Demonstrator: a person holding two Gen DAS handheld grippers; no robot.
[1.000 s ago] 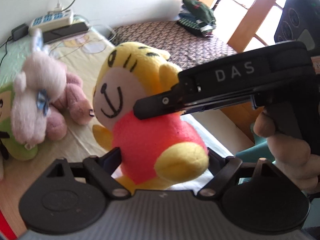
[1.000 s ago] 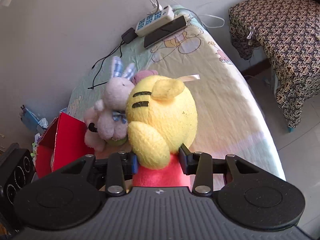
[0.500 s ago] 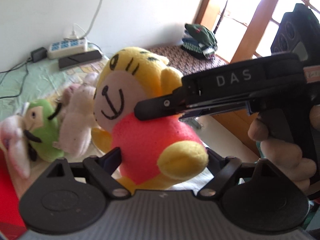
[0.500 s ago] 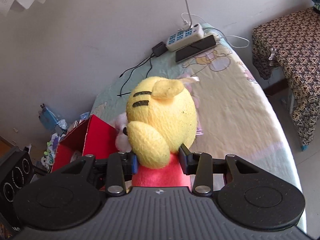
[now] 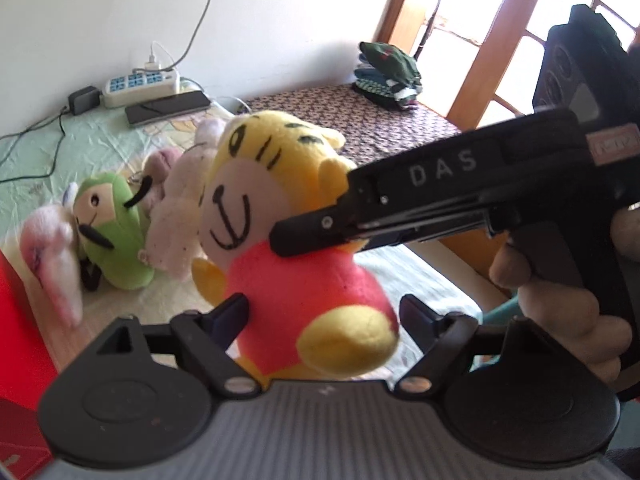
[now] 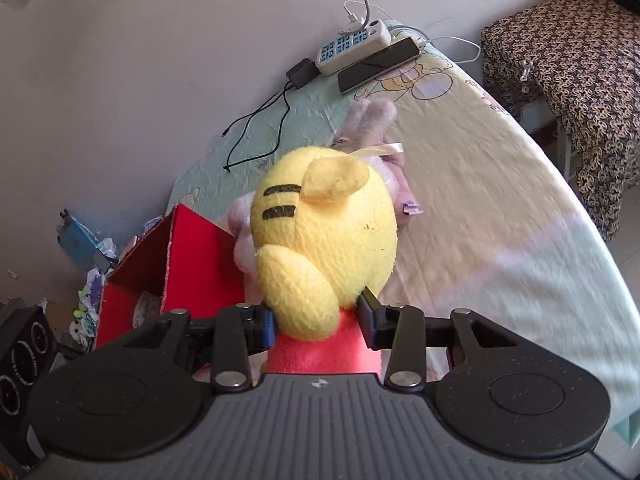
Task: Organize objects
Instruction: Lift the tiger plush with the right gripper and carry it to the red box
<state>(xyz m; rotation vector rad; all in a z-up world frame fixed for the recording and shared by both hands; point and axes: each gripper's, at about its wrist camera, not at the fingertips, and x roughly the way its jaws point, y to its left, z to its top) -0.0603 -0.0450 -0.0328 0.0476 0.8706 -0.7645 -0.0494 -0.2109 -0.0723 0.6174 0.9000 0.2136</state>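
Tiger plush (image 6: pixel 326 236) pinched at neck by right tool (image 6: pixel 318 322), lifted toward red box (image 6: pixel 160 276); left tool (image 5: pixel 324 312), just narrowing, straddles body, pads apparently apart

Yellow-and-red tiger plush (image 5: pixel 280 216), green plush (image 5: pixel 116 236), red box (image 6: pixel 172 264), brown patterned cloth (image 6: pixel 568 56)

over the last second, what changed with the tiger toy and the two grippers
Both grippers carried the tiger toy away from the other plush toys toward the red box, which has come into view. The left gripper has just been closing around its red body, though a gap shows on the right side. The right gripper stayed clamped at the toy's neck. The power strip stayed put.
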